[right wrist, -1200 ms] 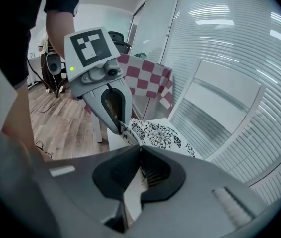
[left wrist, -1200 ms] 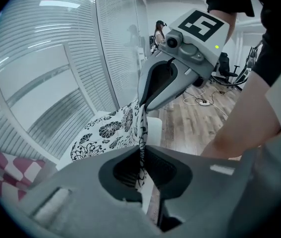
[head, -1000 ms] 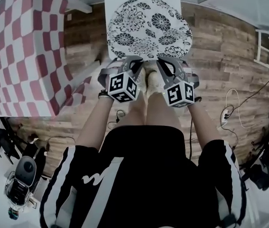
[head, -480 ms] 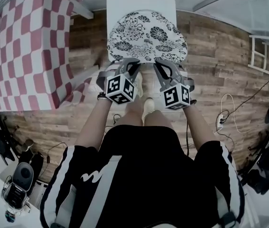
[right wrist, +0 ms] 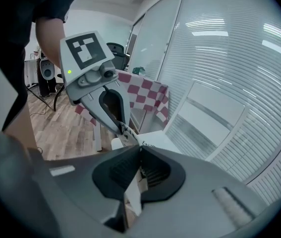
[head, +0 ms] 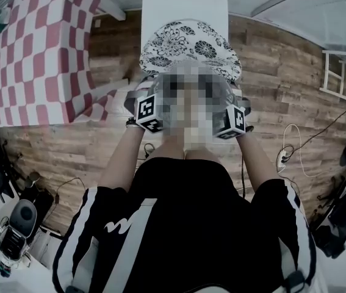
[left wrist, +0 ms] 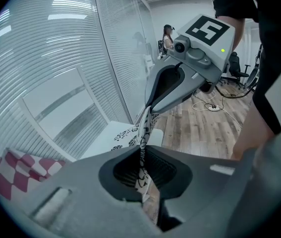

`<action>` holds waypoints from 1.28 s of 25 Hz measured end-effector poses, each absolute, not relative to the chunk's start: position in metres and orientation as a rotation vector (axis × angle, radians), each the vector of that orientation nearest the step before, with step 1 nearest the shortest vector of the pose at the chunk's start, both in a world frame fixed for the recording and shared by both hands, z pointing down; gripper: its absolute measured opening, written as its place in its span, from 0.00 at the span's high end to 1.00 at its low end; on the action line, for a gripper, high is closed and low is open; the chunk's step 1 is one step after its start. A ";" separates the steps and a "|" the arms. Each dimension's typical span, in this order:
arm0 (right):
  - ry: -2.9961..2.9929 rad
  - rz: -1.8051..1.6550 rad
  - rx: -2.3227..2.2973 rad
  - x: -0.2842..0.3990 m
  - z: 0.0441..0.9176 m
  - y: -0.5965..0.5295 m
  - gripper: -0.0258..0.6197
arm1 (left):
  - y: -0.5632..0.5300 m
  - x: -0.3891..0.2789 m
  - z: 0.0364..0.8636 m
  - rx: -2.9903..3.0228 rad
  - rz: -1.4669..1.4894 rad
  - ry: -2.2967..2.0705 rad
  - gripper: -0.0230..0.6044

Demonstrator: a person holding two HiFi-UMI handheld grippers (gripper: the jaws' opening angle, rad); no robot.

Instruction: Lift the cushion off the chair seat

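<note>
Left gripper [left wrist: 141,168] and right gripper [right wrist: 138,163]: jaws clenched on round black-and-white floral fabric cushion [head: 191,46] (near edge raised); far edge apparently on white chair seat [head: 185,8].

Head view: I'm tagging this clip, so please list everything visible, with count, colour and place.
cushion: one, white with black flowers, over the chair seat
chair: one, white, top centre
tablecloth: one, red-and-white checked, top left
floor: one, brown wood planks, all around
power strip: one, white, floor at right
shorts: one pair, black, bottom centre
left hand-held gripper: one, grey, shut on the cushion's near edge
right hand-held gripper: one, grey, shut on the same edge
</note>
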State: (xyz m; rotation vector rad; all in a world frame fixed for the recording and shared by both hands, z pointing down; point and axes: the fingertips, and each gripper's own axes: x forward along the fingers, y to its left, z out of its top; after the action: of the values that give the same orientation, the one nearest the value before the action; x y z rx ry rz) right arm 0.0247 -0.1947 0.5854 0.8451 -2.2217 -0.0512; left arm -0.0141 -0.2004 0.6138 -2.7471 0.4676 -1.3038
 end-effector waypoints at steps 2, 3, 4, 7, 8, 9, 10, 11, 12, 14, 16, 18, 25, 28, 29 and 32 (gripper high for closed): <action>-2.231 -0.052 0.854 0.026 0.581 -0.191 0.95 | -0.196 -0.012 0.610 -2.748 -1.291 0.486 0.93; -2.234 -0.052 0.860 0.027 0.579 -0.189 0.95 | -0.194 -0.011 0.609 -2.749 -1.286 0.494 0.93; -2.236 -0.053 0.864 0.028 0.577 -0.187 0.95 | -0.191 -0.010 0.607 -2.747 -1.283 0.500 0.93; -2.241 -0.058 0.861 0.028 0.573 -0.178 0.95 | -0.183 -0.010 0.602 -2.742 -1.278 0.521 0.93; -2.242 -0.059 0.858 0.027 0.572 -0.175 0.95 | -0.181 -0.011 0.601 -2.740 -1.276 0.527 0.93; -2.244 -0.060 0.855 0.026 0.570 -0.172 0.95 | -0.178 -0.012 0.600 -2.739 -1.274 0.534 0.93; -2.245 -0.064 0.851 0.025 0.569 -0.168 0.95 | -0.175 -0.013 0.599 -2.737 -1.272 0.540 0.93; -2.246 -0.071 0.847 0.025 0.569 -0.165 0.95 | -0.172 -0.014 0.598 -2.734 -1.271 0.546 0.93; -2.247 -0.076 0.844 0.024 0.568 -0.162 0.95 | -0.169 -0.014 0.597 -2.731 -1.270 0.552 0.93; -2.254 -0.078 0.837 0.022 0.565 -0.155 0.95 | -0.163 -0.016 0.595 -2.730 -1.267 0.563 0.93; -2.259 -0.082 0.832 0.021 0.563 -0.149 0.95 | -0.157 -0.017 0.592 -2.732 -1.262 0.574 0.93; -2.261 -0.086 0.828 0.020 0.561 -0.143 0.95 | -0.151 -0.018 0.590 -2.732 -1.259 0.582 0.93; -2.265 -0.109 0.817 0.017 0.555 -0.124 0.95 | -0.133 -0.021 0.583 -2.717 -1.248 0.605 0.93; -2.266 -0.127 0.800 0.018 0.553 -0.115 0.95 | -0.126 -0.021 0.580 -2.706 -1.251 0.611 0.93; -2.267 -0.135 0.794 0.018 0.553 -0.113 0.95 | -0.123 -0.021 0.579 -2.704 -1.251 0.613 0.93; -2.268 -0.145 0.788 0.017 0.549 -0.105 0.95 | -0.116 -0.022 0.576 -2.700 -1.247 0.621 0.93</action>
State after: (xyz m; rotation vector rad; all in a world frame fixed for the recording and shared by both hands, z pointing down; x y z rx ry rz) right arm 0.0165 -0.1046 0.5489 0.7884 -2.2679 -0.1450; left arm -0.0219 -0.1156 0.5760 -2.7005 0.6206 -1.2467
